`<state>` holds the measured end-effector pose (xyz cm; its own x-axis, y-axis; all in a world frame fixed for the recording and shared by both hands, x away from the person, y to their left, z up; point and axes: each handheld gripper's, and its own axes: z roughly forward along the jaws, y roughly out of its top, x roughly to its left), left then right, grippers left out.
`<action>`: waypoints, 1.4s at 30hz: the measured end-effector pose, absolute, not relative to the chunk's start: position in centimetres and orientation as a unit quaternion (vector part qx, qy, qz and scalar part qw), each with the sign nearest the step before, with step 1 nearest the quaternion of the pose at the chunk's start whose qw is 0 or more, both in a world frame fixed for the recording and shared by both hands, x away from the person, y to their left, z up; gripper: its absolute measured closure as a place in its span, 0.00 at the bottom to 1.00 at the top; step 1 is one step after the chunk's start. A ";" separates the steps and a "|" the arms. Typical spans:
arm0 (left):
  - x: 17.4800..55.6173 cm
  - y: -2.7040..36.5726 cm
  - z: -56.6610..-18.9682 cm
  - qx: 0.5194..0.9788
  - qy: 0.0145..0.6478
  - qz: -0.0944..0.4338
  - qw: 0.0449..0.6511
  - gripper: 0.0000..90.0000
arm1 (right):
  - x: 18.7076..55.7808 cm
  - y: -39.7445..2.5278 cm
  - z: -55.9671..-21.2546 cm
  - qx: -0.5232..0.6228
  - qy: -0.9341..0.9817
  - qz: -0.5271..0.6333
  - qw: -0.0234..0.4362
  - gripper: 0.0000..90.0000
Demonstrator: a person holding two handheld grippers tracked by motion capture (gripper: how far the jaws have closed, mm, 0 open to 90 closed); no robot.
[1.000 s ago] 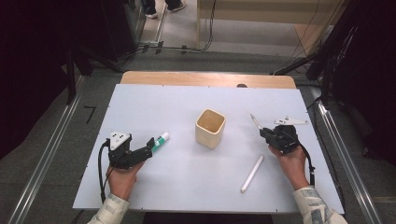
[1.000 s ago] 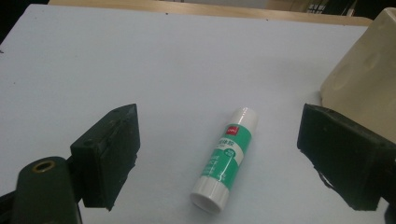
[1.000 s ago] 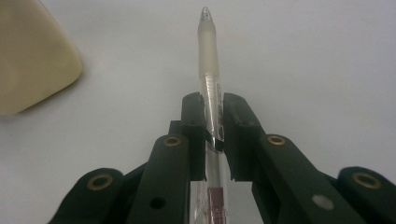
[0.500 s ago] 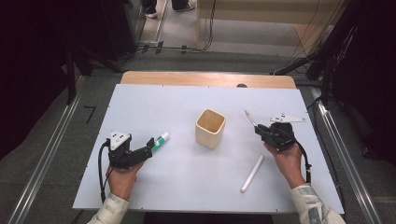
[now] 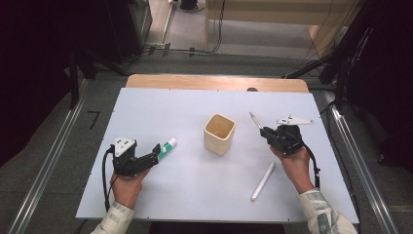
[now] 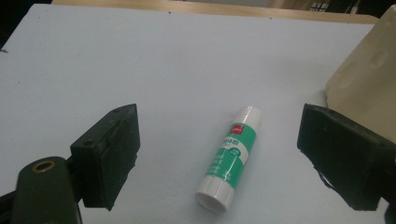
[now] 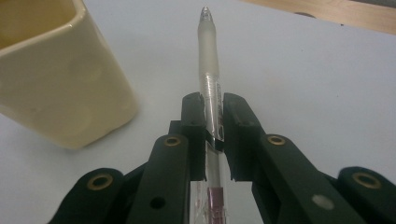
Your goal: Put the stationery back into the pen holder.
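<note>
Pen [image 7: 208, 100] pinched between right gripper [image 5: 263, 132] fingers, held above surface [image 5: 160, 105] just right of cream cup [image 5: 219, 133]. Step: carry to cup; next needs tip-down alignment over opening. Left gripper [image 5: 157, 150] fingers spread around glue stick [image 6: 229, 158].

High view looks forward and down over the white rectangular table [image 5: 195, 195]. Both gripper views sit close, low, sharing the cream square ceramic cup [image 5: 219, 133].

the glue stick [image 6: 231, 157] lying on the table carries a green label with a small red brand patch and lines of white print, all too small and blurred to read, and no other writing can be made out.
</note>
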<state>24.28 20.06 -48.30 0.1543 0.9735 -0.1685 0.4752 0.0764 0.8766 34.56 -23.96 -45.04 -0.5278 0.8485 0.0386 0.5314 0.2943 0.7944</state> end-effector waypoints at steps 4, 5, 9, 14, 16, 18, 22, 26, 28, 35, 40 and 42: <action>24.3 20.1 -48.3 0.618 0.586 0.283 0.441 0.16 | 34.5 -23.4 -44.5 0.436 0.780 0.402 0.200 0.86; 24.3 20.1 -48.3 0.618 0.586 0.283 0.442 0.16 | 34.5 -23.3 -44.3 0.435 0.780 0.402 0.200 0.86; 24.3 20.1 -48.3 0.619 0.585 0.283 0.441 0.16 | 34.5 -22.6 -43.8 0.428 0.782 0.406 0.201 0.86; 24.3 20.2 -48.3 0.619 0.586 0.283 0.440 0.16 | 34.6 -21.8 -43.4 0.422 0.784 0.410 0.200 0.86; 24.3 20.2 -48.3 0.618 0.586 0.284 0.440 0.16 | 34.7 -21.5 -43.1 0.418 0.784 0.412 0.200 0.86; 24.3 20.2 -48.3 0.619 0.586 0.283 0.440 0.16 | 34.7 -21.3 -42.9 0.414 0.785 0.414 0.201 0.86; 24.3 20.2 -48.3 0.619 0.585 0.284 0.440 0.16 | 34.7 -20.6 -42.3 0.410 0.786 0.418 0.200 0.86; 24.3 20.2 -48.3 0.618 0.585 0.284 0.442 0.16 | 34.7 -20.1 -41.9 0.402 0.788 0.422 0.200 0.86; 24.3 20.2 -48.3 0.618 0.585 0.284 0.442 0.16 | 34.7 -19.8 -41.7 0.401 0.788 0.423 0.200 0.86; 24.3 20.1 -48.3 0.618 0.585 0.283 0.442 0.16 | 34.6 -19.0 -41.1 0.393 0.789 0.428 0.198 0.86; 24.3 20.1 -48.3 0.618 0.585 0.284 0.443 0.16 | 34.6 -18.4 -40.8 0.387 0.790 0.432 0.198 0.86; 24.3 20.2 -48.3 0.617 0.585 0.284 0.443 0.16 | 34.6 -18.1 -40.7 0.385 0.791 0.432 0.198 0.86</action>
<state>24.27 20.17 -48.26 0.1546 0.9737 -0.1676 0.4706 0.0766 0.8790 34.61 -18.15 -40.66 -0.6252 0.7802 0.0200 0.4390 0.3303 0.8356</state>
